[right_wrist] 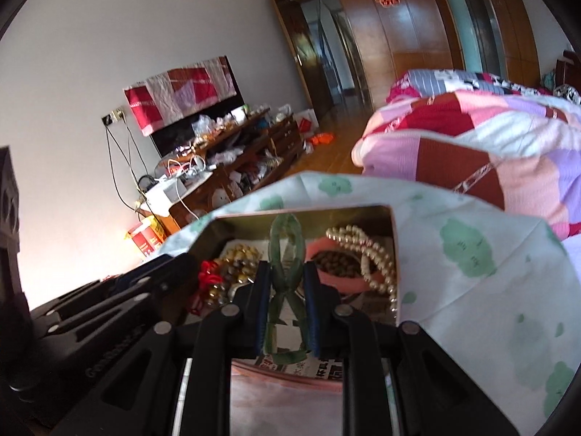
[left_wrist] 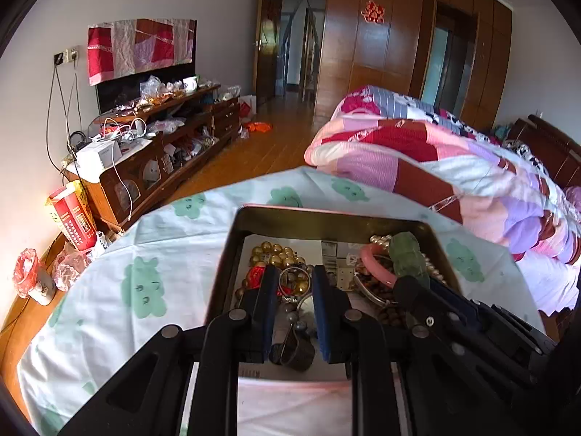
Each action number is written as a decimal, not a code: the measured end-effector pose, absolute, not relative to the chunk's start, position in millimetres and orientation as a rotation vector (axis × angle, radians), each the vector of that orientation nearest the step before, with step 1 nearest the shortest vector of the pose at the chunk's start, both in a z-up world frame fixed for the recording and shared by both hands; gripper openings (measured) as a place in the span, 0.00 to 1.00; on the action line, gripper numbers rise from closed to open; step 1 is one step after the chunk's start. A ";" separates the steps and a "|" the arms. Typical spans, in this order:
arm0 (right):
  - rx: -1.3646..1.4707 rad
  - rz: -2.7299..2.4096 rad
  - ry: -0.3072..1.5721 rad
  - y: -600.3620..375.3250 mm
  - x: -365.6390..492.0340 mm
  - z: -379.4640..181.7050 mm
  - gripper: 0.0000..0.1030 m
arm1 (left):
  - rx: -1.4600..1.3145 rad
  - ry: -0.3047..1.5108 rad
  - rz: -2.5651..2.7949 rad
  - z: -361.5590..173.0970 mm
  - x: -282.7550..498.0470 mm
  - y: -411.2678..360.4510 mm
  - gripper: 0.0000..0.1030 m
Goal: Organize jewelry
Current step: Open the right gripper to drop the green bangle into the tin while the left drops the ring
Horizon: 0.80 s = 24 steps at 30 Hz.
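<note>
- A bedroom with a wooden floor, brown wardrobe doors and a cluttered low wooden cabinet; a bed under a pink, red and purple patchwork quilt lies to the right.
- A white cloth with green animal prints covers the tabletop, and a shallow rectangular metal tin full of jewelry sits on it.
- Left wrist view: the left hand-held gripper hangs over the tin, its jaws narrowly apart above gold-coloured beads and a thin silver bangle; whether it grips anything I cannot tell.
- That view also shows a pink bangle beside the right gripper's load.
- Right wrist view: the right hand-held gripper is clamped on a translucent green beaded bracelet, lifted above the tin, with a white pearl strand at the tin's right wall.
- Printed paper lining the tin carries characters too blurred to read; a red paper emblem hangs on the wardrobe.
</note>
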State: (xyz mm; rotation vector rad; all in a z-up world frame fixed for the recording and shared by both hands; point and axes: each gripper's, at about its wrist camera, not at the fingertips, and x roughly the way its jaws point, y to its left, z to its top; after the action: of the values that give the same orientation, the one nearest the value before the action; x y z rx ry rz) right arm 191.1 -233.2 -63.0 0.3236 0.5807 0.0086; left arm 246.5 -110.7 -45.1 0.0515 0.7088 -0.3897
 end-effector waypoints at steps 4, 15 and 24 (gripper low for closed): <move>0.321 0.010 0.612 -236.8 195.4 -71.0 0.20 | 0.067 0.735 -0.379 -55.3 256.4 -117.1 0.19; 0.373 0.017 0.596 -250.1 193.2 -72.0 0.43 | 0.098 0.781 -0.337 -70.8 270.7 -121.2 0.19; 0.395 -0.019 0.439 -258.6 163.4 -50.3 0.76 | 0.081 0.756 -0.292 -52.2 250.1 -115.2 0.67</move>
State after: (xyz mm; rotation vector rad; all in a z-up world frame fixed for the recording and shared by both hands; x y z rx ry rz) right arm 163.4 -258.6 -50.3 0.3951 0.4392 -0.0192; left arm 250.1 -115.2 -52.2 0.0809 0.7558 -0.2924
